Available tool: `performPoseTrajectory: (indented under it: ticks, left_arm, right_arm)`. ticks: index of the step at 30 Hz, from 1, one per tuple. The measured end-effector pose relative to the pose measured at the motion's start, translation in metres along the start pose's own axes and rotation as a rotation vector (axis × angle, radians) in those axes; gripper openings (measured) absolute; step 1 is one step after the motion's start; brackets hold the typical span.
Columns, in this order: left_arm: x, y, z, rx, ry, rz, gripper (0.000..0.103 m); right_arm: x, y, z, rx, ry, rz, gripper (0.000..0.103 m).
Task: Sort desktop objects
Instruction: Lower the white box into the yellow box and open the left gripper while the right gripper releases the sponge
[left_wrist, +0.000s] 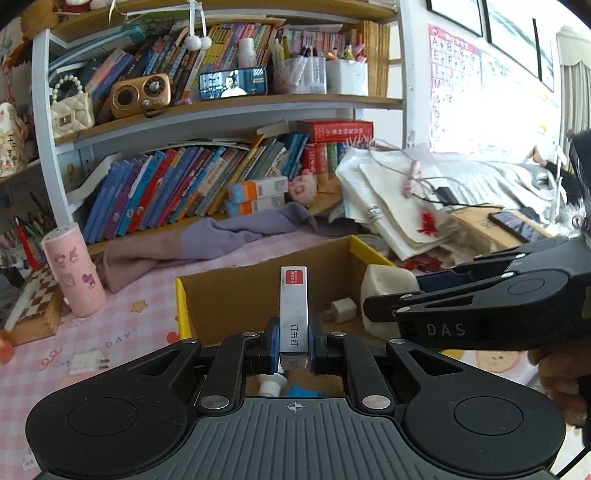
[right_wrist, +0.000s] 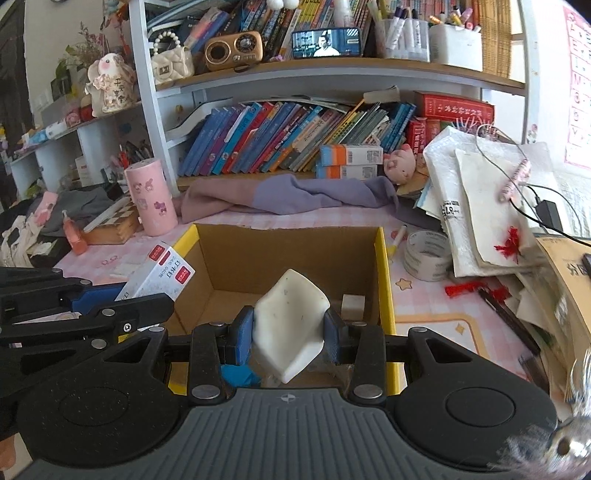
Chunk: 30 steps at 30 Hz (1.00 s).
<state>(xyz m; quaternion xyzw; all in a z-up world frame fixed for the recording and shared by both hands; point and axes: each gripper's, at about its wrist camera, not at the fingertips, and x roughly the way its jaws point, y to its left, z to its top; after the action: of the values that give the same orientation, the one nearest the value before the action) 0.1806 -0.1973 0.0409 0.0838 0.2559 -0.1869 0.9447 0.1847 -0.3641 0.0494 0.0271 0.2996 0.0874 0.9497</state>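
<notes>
Both hand-held grippers loaded, held over the open cardboard box (right_wrist: 295, 258) on the pink-check bench (right_wrist: 436, 314).
Bookshelf (left_wrist: 221, 107) of leaning books behind; purple cloth (right_wrist: 288, 195) lying along the bench behind the box; pink sticker-covered cylinder (right_wrist: 151, 197) standing left of the box; tape roll (right_wrist: 424, 256) just right of the box; left hand-held gripper (left_wrist: 293, 341) pinched nearly closed on a slim white staple box (left_wrist: 293, 314) with a red label, standing upright between the blue pads over the box's near edge; right hand-held gripper (right_wrist: 288, 338) part-way open, pads pressing both sides of a chunky white eraser (right_wrist: 291, 325), tilted, above the box's inside; small white charger plug (left_wrist: 343, 310) lying on the box floor.
</notes>
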Motion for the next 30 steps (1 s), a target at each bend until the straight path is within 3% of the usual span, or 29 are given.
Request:
performPoseTrajectory:
  ticks: [14, 23, 30]
  left_arm:
    - [0.061, 0.005, -0.009, 0.042, 0.185, 0.012, 0.013]
    - [0.086, 0.005, -0.015, 0.028, 0.314, -0.004, 0.013]
    - [0.088, 0.01, -0.017, -0.025, 0.33, -0.019, 0.013]
  right_arm:
    - [0.079, -0.015, 0.028, -0.076, 0.154, 0.037, 0.036]
    - [0.141, -0.009, 0.033, -0.16, 0.346, 0.061, 0.036]
    - [0.157, -0.001, 0.03, -0.216, 0.436, 0.077, 0.036]
